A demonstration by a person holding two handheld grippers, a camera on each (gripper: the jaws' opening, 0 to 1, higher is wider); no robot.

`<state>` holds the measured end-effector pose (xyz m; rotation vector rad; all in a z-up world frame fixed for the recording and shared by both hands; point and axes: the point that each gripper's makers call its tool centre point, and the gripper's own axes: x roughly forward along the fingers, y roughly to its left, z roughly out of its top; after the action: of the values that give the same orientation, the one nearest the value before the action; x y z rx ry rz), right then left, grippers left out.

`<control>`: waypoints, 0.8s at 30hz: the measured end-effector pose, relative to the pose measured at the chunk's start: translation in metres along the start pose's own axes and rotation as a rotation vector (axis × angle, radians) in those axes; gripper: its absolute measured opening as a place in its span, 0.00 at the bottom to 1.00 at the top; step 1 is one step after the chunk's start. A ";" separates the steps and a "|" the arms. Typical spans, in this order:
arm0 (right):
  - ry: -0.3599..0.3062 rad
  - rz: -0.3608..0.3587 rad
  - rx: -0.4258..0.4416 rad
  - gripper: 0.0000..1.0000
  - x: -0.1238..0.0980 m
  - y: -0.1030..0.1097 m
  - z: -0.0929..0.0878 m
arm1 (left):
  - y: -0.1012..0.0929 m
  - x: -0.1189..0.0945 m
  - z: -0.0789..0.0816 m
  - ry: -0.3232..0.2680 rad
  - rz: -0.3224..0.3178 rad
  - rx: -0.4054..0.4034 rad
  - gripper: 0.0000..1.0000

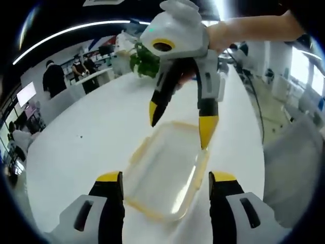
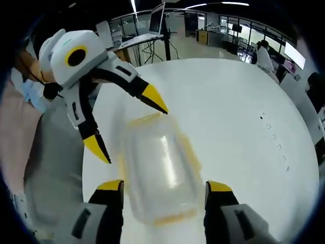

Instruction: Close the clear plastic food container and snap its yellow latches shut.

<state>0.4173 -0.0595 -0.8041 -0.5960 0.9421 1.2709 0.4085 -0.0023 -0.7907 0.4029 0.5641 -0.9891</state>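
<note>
A clear plastic container [image 1: 163,170] with a yellow rim lies flat on the white table [image 1: 86,132], its lid resting on top. My left gripper [image 1: 166,179] is open, with its jaws on either side of the container's near end. My right gripper [image 1: 180,124] comes in from the far side, open, with one yellow fingertip [image 1: 207,133] over the container's far right edge. In the right gripper view the container [image 2: 158,170] is blurred between the jaws of my open right gripper [image 2: 163,187]. My left gripper [image 2: 128,127] stands open over its far left corner. I cannot tell whether either gripper touches it.
The table is wide and white, with bare room around the container. A green plant [image 1: 143,61] stands at its far end. A person in grey [image 1: 294,168] stands close by the table edge. Other people [image 2: 265,57] and a desk with a monitor [image 2: 154,23] are further off.
</note>
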 end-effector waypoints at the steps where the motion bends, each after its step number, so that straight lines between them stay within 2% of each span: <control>1: 0.005 -0.001 0.000 0.65 0.000 0.000 -0.002 | 0.000 0.000 -0.001 0.001 0.000 -0.004 0.67; 8: 0.013 -0.007 0.016 0.69 -0.002 0.003 -0.009 | 0.000 -0.003 -0.007 0.005 -0.004 -0.041 0.70; 13: 0.009 -0.010 0.031 0.70 -0.002 0.005 -0.013 | 0.002 -0.004 -0.011 0.010 0.000 -0.061 0.71; 18: 0.008 -0.050 0.016 0.70 -0.003 0.001 -0.018 | 0.006 -0.005 -0.017 0.019 0.008 -0.082 0.72; 24: 0.017 -0.045 0.024 0.70 -0.002 0.002 -0.023 | 0.009 -0.004 -0.022 0.030 0.019 -0.096 0.72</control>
<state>0.4090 -0.0788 -0.8137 -0.6064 0.9521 1.2145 0.4089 0.0172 -0.8054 0.3375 0.6317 -0.9356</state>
